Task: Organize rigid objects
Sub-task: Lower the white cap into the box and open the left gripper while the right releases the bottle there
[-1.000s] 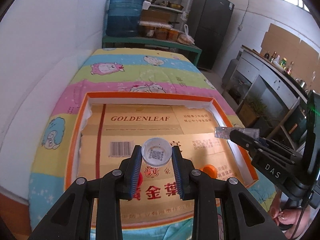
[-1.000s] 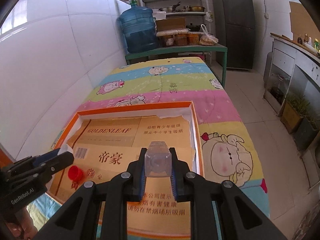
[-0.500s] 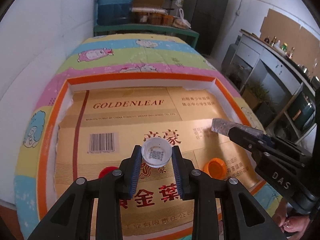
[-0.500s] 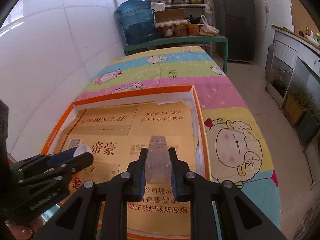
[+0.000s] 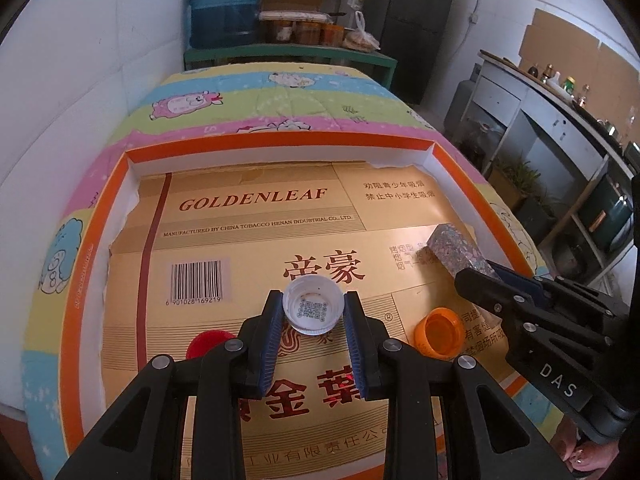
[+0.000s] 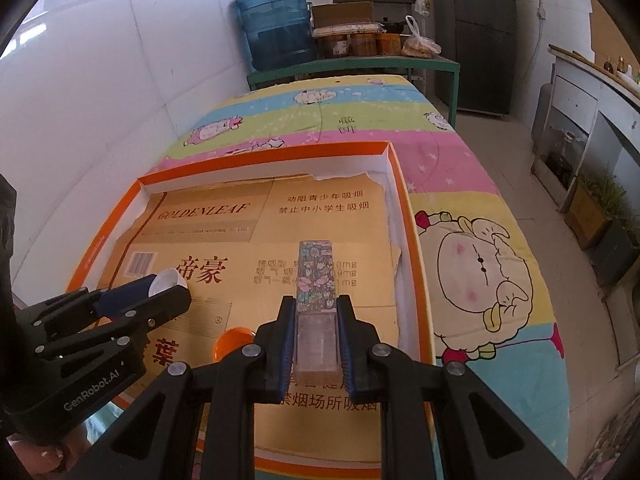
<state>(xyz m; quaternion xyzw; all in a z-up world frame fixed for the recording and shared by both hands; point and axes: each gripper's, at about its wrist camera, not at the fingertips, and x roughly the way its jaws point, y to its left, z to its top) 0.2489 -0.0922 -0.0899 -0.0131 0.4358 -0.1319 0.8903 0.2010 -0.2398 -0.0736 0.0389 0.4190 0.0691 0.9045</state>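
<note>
My left gripper (image 5: 313, 312) is shut on a white bottle cap (image 5: 313, 309) with a QR code inside, held just above the cardboard-lined orange tray (image 5: 280, 145). My right gripper (image 6: 316, 320) is shut on a clear rectangular block (image 6: 316, 276) with a flowered top, tilted forward and down onto the cardboard. The block also shows in the left wrist view (image 5: 454, 249). An orange cap (image 5: 439, 333) and a red cap (image 5: 206, 342) lie on the cardboard. The white cap shows in the right wrist view (image 6: 168, 280).
The tray (image 6: 404, 216) sits on a striped cartoon blanket (image 6: 480, 264) beside a white tiled wall. A blue water jug (image 6: 276, 28), shelves and a dark fridge (image 6: 480, 20) stand at the far end. A counter runs along the right.
Both grippers have dropped lower and moved forward over the tray. The block has tipped from pointing at the camera to lying forward with its flowered face up.
</note>
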